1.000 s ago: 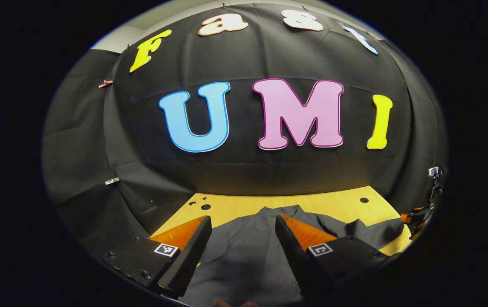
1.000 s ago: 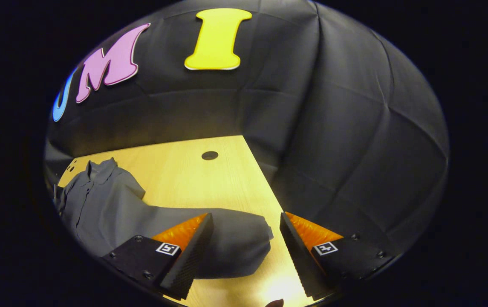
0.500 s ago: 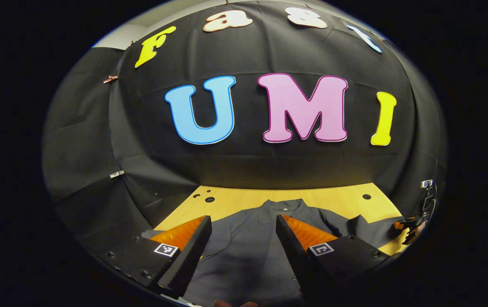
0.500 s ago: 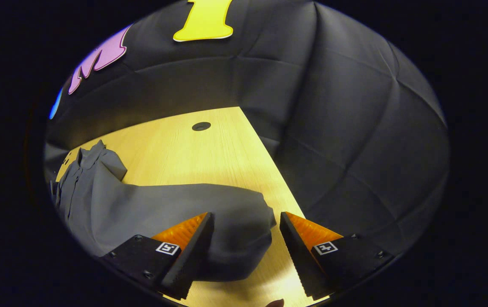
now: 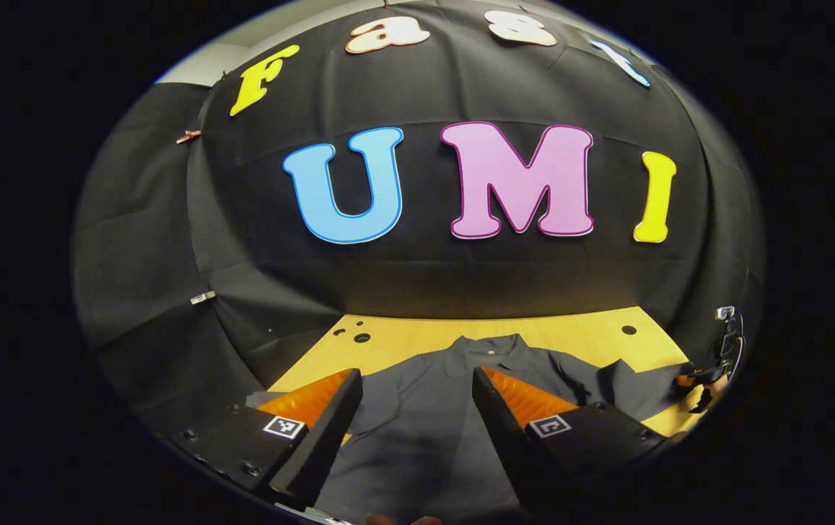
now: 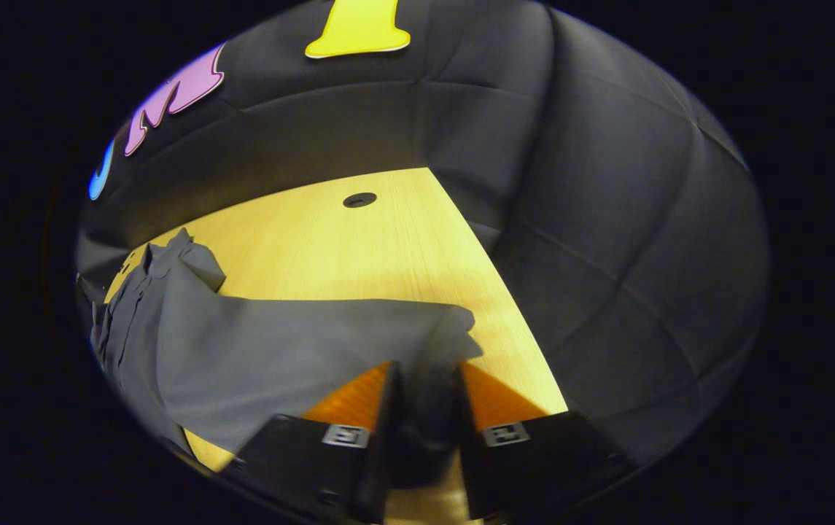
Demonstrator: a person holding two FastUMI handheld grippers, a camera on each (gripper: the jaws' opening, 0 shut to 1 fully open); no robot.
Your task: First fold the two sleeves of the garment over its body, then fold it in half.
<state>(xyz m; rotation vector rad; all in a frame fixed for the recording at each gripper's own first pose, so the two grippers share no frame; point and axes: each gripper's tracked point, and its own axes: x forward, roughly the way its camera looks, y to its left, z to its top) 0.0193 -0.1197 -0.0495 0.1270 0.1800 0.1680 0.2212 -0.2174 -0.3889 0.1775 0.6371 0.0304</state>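
1. A dark grey shirt (image 5: 432,408) of soft, matte woven cloth lies flat on a pale wooden table (image 5: 577,339) with a smooth, fine-grained top.
2. In the left gripper view, the shirt's collar (image 5: 488,348) points toward the far edge of the table, and the body spreads toward the camera.
3. The left gripper (image 5: 417,423) hovers over the shirt's body with its two wedge-shaped fingers set wide apart; nothing is between them but the cloth below.
4. The inner faces of its fingers (image 5: 315,397) carry ridged, rubbery pads.
5. In the right gripper view, one long sleeve (image 6: 300,350) stretches out sideways from the body across the table, slightly rumpled.
6. The right gripper (image 6: 424,408) has its fingers drawn narrow, both pressing on the cuff end of that sleeve, which bunches up between them.
7. Round dark holes (image 6: 359,200) are cut into the tabletop near its far edge.
8. In the left gripper view, the other gripper (image 5: 709,372) shows small at the far right, at the sleeve's end.
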